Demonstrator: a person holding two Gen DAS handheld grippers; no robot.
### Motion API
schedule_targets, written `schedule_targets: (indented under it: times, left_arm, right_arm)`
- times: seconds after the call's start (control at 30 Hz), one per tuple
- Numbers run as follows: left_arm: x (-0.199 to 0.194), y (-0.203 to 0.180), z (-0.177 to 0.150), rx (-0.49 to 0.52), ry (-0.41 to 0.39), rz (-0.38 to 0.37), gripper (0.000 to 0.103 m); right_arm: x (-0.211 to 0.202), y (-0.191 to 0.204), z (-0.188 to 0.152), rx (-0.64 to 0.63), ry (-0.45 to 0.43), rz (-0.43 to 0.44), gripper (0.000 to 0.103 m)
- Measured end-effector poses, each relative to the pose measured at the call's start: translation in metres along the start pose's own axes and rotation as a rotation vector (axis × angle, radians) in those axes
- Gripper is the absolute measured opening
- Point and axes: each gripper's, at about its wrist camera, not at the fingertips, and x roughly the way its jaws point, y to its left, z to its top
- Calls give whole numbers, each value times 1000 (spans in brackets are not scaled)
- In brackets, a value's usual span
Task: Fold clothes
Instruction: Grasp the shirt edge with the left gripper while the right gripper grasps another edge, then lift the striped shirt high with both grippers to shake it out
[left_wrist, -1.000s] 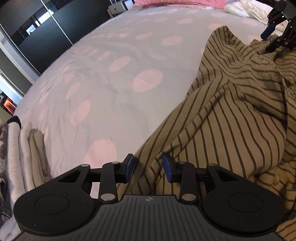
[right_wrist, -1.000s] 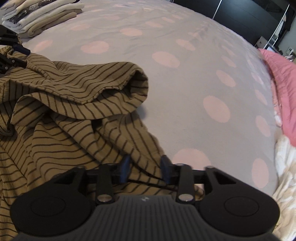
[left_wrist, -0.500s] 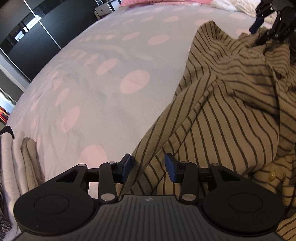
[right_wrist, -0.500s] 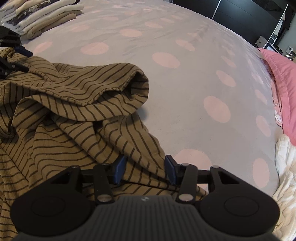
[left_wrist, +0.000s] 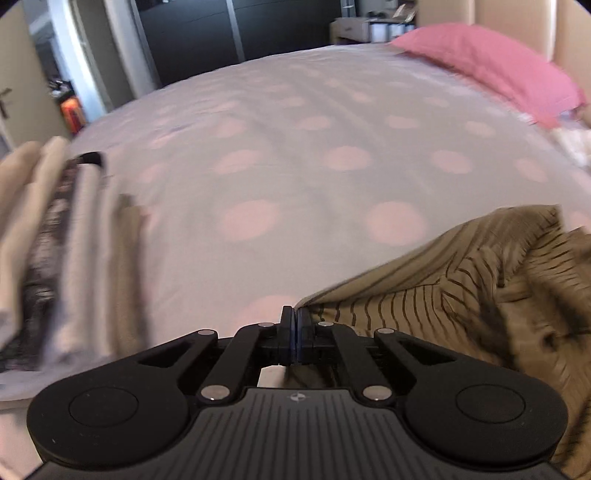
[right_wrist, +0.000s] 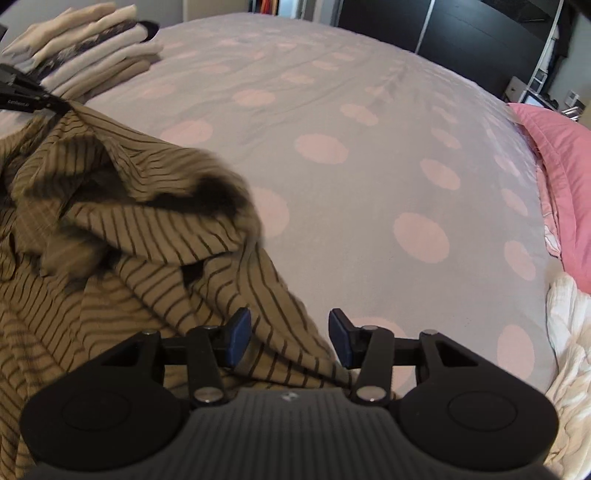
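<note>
Olive cloth with dark stripes, the shirt (right_wrist: 122, 236), lies crumpled on the bed (right_wrist: 369, 110), heaped toward my left side in the right view and spilling under both rigs; my left gripper (left_wrist: 295, 332) has its fingers (left_wrist: 287, 334) pressed together on a corner of the shirt (left_wrist: 461, 295), the hem running off to the right from the pinch; in the right view I see that same gripper (right_wrist: 55, 105) at the far left edge with the cloth pulled up to a peak at its tip; my right gripper (right_wrist: 288, 338) has its fingers (right_wrist: 238, 336) apart, a ridge of shirt lying between them, the left pad touching the cloth, the right pad off it as far as I can tell; the bedspread is pale grey-lilac with pink dots; a stack (left_wrist: 62, 251) of folded clothes sits on the bed at the left in the left view, blurred, and the stack (right_wrist: 92, 62) shows at the top left in the right view, just beyond the lifted corner; a pink pillow (left_wrist: 491, 66) lies at the far right of the bed; white fabric (right_wrist: 569, 350) lies bunched at the right edge, beside the pillow (right_wrist: 561, 155).
</note>
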Motion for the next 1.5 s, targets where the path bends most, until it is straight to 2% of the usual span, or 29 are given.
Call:
schedule_targets:
  times: [0.17,0.33,0.5,0.7,0.87,0.93,0.97,1.13,1.37,1.5]
  left_arm:
    - [10,8,-7,-14,49,48,0]
    - [12,7,-6,17,58,41,0]
    - [10,12,-11,1,63,36,0]
    - [11,9,-14,8,74,36,0]
    - [13,10,-14,3,76,34,0]
    - [13,9,-15,11,79,35,0]
    - [12,10,-14,10,76,33,0]
    - [-5,14,-11,-12,41,16,0]
    - [-66,21,1,-68,-119,27,0]
    - [-112,26,12,-110,-220,34,0]
  right_arm:
    - [8,13,7,-38,-10,12,39]
    - [21,24,14,-95,17,-16,31]
    - [33,22,10,-108,55,-44,31]
    - [41,10,6,-52,61,-58,31]
    - [46,13,5,-62,98,-20,32]
    - [46,16,0,-79,107,-11,25]
    - [44,16,0,-83,104,-10,4]
    - [16,7,10,-46,27,-31,2]
    - [-59,-10,20,62,-136,-172,2]
    - [-111,-3,26,59,-244,-257,1]
